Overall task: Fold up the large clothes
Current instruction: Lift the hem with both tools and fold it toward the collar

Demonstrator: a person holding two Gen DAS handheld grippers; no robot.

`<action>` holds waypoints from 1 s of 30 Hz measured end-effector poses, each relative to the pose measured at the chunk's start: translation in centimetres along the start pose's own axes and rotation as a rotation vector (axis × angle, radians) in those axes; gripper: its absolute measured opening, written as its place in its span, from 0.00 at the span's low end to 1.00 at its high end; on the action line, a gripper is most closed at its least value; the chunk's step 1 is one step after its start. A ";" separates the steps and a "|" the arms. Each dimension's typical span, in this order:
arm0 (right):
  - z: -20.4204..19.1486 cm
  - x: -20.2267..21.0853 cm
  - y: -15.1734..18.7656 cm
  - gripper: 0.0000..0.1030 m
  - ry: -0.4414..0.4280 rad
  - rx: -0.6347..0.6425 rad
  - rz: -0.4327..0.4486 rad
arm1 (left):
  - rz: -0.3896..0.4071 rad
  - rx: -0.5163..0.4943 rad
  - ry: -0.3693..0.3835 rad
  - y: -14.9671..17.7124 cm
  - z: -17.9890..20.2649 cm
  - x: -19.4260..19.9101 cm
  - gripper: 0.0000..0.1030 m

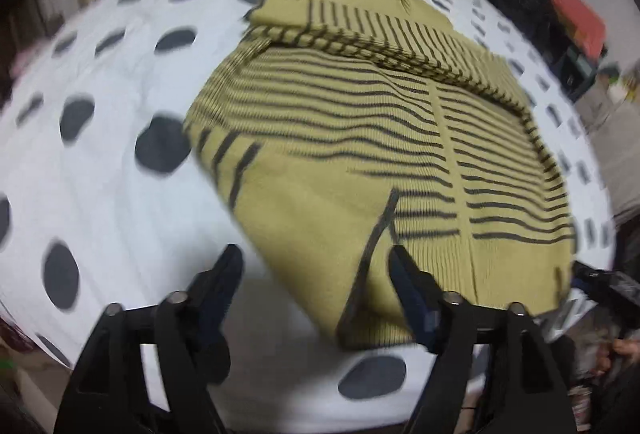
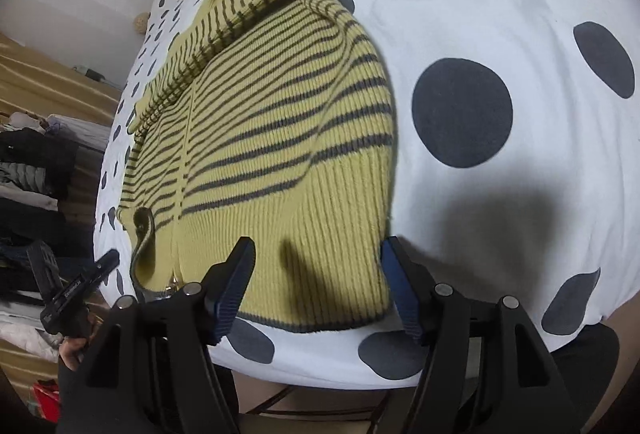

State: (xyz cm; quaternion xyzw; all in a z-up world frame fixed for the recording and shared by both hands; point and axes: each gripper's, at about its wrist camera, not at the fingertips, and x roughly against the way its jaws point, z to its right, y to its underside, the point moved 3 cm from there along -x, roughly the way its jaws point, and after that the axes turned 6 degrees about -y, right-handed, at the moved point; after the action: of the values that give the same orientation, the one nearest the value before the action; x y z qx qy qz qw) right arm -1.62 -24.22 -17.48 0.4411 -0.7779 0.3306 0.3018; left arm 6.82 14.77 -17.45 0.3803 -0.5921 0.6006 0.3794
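As folded, one sweater (image 2: 272, 137), two grippers.

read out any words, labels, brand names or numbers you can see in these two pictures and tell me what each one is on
No text can be read with certainty.
Small white lettering on the black left gripper handle, seen from the right wrist view: too small and tilted to read.
The yellow-green knitted sweater with dark stripes and the white bedcover with grey spots carry no visible label or print.
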 end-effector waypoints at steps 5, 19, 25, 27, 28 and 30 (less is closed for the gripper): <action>-0.1 0.2 0.3 0.64 0.010 -0.001 0.015 | -0.058 -0.254 -0.252 -1.7 6.8 -4.5 0.78; 0.8 1.2 0.8 0.64 -0.013 -0.039 0.023 | -0.163 0.446 -0.277 8.1 -15.1 1.2 0.74; 2.4 0.6 3.0 0.64 -0.105 -0.151 0.032 | -0.131 0.548 0.238 8.6 -9.5 -0.3 0.74; 3.0 0.1 3.8 0.64 -0.167 -0.201 0.042 | -0.134 0.526 0.281 8.3 -7.4 -1.4 0.74; 3.2 -0.2 4.2 0.64 -0.194 -0.223 0.049 | -0.143 0.522 0.307 8.1 -6.3 -2.1 0.74; 3.8 -1.3 5.0 0.66 -0.242 -0.262 0.057 | -0.143 0.536 0.331 7.7 -5.0 -2.8 0.74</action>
State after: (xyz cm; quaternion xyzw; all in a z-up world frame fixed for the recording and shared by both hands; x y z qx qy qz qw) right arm -6.15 -24.60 -21.99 0.4123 -0.8570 0.1794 0.2516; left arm 0.97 19.70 -23.32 0.4045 -0.3149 0.7606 0.3984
